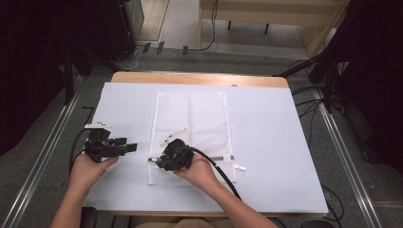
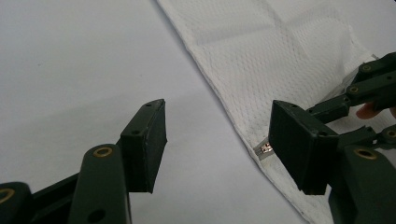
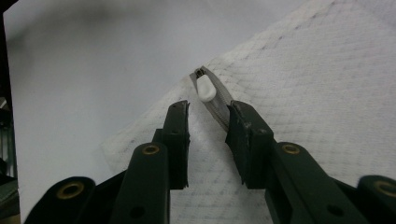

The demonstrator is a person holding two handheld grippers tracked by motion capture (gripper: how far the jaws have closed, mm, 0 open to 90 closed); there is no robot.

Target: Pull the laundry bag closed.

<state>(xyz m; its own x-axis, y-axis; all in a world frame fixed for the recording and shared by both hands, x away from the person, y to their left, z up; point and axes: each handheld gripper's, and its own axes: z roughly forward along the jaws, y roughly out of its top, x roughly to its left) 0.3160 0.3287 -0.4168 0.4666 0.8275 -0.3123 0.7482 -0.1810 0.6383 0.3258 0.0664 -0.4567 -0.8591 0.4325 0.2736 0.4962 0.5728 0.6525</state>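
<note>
A white mesh bag lies flat in the middle of the table. A zipper runs across it near its near end. My right gripper hovers low over the zipper's left end. In the right gripper view its jaws stand open a little, with the grey zipper tape running between them and the white zipper pull just beyond the tips. My left gripper rests left of the bag and points right. Its jaws are wide open over bare sheet, close to the bag's edge and the zipper end.
A pale sheet covers the wooden table. A small white tab lies by the bag's right edge. A black cable trails from the right gripper toward the near edge. Dark stands and cables surround the table.
</note>
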